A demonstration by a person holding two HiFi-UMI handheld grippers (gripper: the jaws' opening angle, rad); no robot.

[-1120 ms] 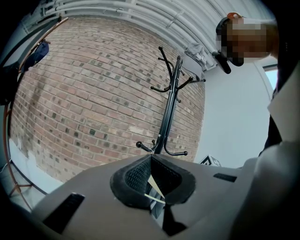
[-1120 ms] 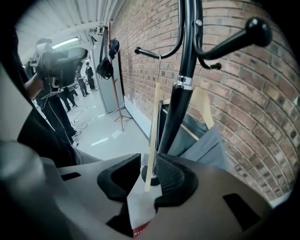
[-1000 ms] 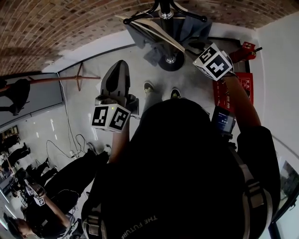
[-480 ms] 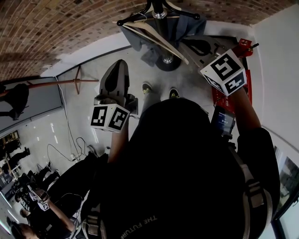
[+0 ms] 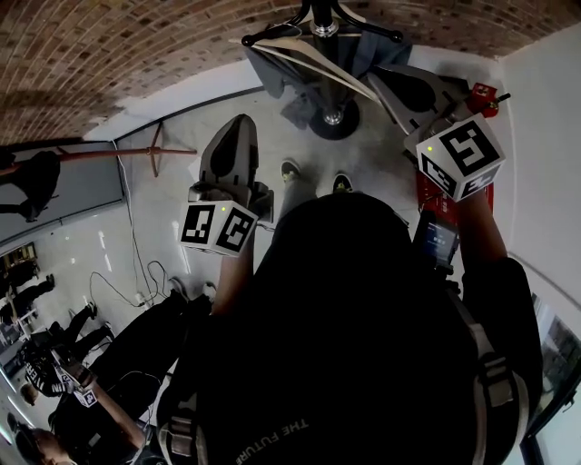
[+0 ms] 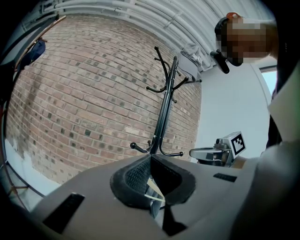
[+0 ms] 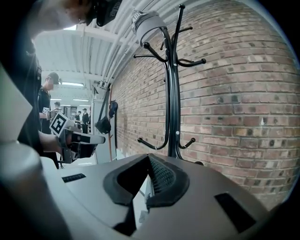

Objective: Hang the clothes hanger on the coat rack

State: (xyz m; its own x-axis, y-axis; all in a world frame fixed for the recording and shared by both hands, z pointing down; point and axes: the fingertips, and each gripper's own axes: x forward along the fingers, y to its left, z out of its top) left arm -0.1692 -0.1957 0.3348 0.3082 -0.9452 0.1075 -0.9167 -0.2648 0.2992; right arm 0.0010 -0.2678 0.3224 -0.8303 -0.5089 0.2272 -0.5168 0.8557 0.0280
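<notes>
- Your left gripper (image 6: 150,159) has its fingers (image 6: 135,177) pressed together at the tips, with nothing held between them.
- Your right gripper (image 7: 149,158) is the same: its fingers (image 7: 162,177) meet at the tips and grip nothing.
- The hanger (image 5: 304,62) is pale wood with a grey garment (image 5: 272,80) draped on it. It hangs on the coat rack (image 5: 324,27), close against the pole and below the top hooks. I cannot tell which hook carries it.
- Neither gripper touches the hanger or the rack. In the head view the left one sits well short of it, and the right one is nearer, off to the right side.
- Only the head view shows the whole hanger, the rack's round base (image 5: 334,118) and your shoes on the floor (image 5: 172,173).
- The left gripper view shows only a pale sliver and some grey cloth, through the gap low between the fingers.
- Both gripper views look up the black pole against the brick wall (image 6: 84,103). They show a grey bundle (image 7: 147,21) on an upper hook, which the head view does not make clear.
- Each gripper view catches the other gripper off to the side.
- The right gripper view also shows people (image 7: 45,101) standing far down the room.
</notes>
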